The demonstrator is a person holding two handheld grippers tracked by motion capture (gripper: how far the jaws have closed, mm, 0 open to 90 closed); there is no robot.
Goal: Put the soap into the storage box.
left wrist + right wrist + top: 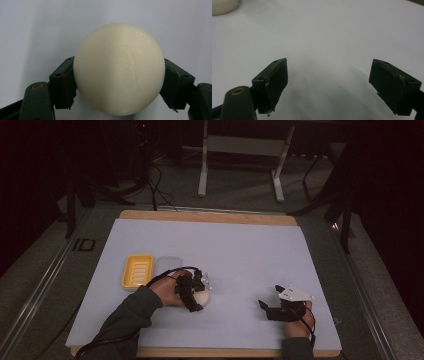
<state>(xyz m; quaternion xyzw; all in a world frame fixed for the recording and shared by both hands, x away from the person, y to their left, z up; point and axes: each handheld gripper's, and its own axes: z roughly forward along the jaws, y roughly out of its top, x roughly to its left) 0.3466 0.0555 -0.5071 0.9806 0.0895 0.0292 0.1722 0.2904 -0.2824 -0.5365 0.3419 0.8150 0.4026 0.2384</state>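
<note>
Cream soap [119, 68] rounded end up, clamped in left tool [119, 85]; right tool [337, 82] gapes.

One cream soap bar [119, 68], one yellow soap dish [137, 271] and one clear lid [168, 263] are sitting on the bench [240, 250]; two grippers are working there.

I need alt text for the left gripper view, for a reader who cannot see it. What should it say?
A cream-white soap, round and smooth, sits between the two dark jaws of the left gripper, which press on its left and right sides. Behind it lies a plain white sheet.
</note>
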